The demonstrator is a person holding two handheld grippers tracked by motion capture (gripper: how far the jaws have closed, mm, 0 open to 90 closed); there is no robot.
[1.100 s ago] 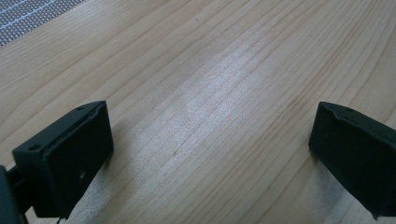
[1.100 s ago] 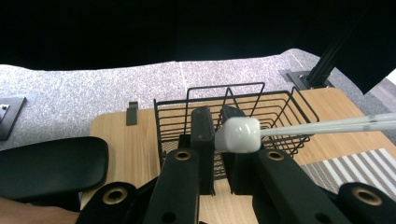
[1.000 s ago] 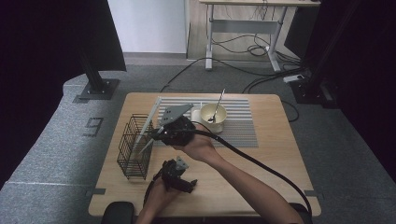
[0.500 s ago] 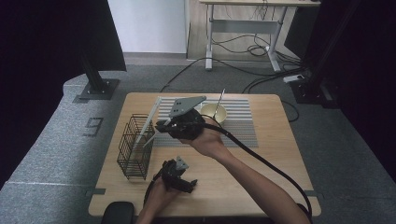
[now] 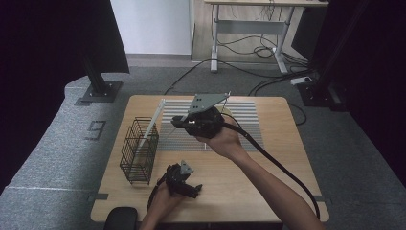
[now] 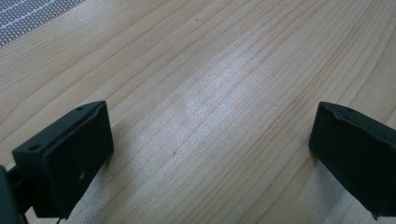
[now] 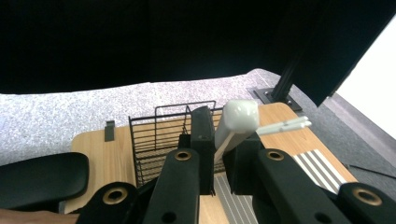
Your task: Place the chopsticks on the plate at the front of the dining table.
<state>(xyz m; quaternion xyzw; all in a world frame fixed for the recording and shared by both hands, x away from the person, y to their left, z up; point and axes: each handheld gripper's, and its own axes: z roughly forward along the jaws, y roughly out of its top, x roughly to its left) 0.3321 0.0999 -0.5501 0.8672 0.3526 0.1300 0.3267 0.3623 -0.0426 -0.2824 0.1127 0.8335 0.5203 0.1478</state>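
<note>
With our right gripper (image 7: 223,140) clamped on a white-ended utensil (image 7: 239,120) above the table's (image 5: 268,163) left half, beside the wire basket (image 5: 139,158), and our left gripper (image 6: 205,154) resting jaws apart near the front edge, we risk the utensil pivoting loose or snagging the rim and tipping the basket.

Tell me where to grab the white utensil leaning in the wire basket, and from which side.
Grip the white utensil on its upper length, which sticks out above the rim of the wire basket; the wire walls cage its lower end. Probably best to come from above on the striped-mat side, fingers across the shaft, tilted to match its lean toward the table's far edge.
</note>
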